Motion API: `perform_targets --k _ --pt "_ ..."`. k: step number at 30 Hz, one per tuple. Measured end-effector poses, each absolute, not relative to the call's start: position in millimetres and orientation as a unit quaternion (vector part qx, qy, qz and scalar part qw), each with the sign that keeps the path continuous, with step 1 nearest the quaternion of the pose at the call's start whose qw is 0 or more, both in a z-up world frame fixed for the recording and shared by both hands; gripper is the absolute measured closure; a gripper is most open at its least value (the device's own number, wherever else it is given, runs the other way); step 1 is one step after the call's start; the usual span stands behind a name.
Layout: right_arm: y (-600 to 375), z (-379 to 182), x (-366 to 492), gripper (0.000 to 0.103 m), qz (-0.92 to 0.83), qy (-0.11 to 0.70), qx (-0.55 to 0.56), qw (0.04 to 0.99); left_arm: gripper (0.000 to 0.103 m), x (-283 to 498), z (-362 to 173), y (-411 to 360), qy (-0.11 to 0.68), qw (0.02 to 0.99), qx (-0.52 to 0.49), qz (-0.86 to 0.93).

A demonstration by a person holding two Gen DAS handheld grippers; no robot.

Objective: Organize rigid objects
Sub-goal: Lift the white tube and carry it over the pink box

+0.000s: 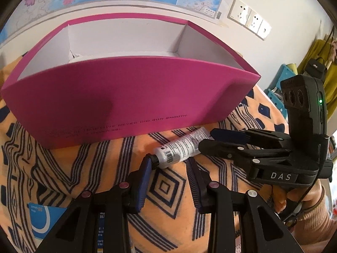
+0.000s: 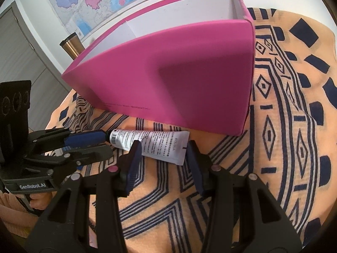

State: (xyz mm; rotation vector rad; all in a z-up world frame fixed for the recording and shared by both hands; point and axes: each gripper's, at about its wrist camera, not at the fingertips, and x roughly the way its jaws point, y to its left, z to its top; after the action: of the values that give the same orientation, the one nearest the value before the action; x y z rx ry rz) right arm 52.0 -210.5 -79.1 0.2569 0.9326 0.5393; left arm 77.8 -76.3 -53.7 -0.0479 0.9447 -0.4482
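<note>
White tube (image 1: 182, 147) is lying left–right just near of pink box (image 1: 126, 97) — right gripper (image 2: 162, 154) fingers are straddling its crimped end, ungripped; left gripper (image 1: 168, 168) fingers are parted at cap.

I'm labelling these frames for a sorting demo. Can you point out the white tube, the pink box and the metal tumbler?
white tube (image 2: 151, 144): right wrist view, on its printed body.
pink box (image 1: 118, 97): left wrist view, on its near outer wall.
metal tumbler (image 2: 72, 45): right wrist view, on its side, behind the box.

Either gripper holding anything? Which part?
Nothing clearly held. The tube lies on the cloth; its crimped end sits between the right gripper fingers, grip not confirmable. Left gripper is open, one fingertip at the cap.
</note>
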Motion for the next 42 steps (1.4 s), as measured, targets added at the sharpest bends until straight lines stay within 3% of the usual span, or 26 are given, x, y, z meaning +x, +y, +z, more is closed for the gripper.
perform_targets --k 19,42 --pt "-213.5 -71.8 39.2 0.052 0.251 0.427 0.126 0.859 0.069 67.1 -41.7 -75.5 0.445 0.865 -0.037 -0.228" --pt "-226.2 -19.6 8.9 0.052 0.251 0.377 0.109 0.885 0.069 41.1 6.8 -80.9 0.388 0.886 -0.025 -0.253"
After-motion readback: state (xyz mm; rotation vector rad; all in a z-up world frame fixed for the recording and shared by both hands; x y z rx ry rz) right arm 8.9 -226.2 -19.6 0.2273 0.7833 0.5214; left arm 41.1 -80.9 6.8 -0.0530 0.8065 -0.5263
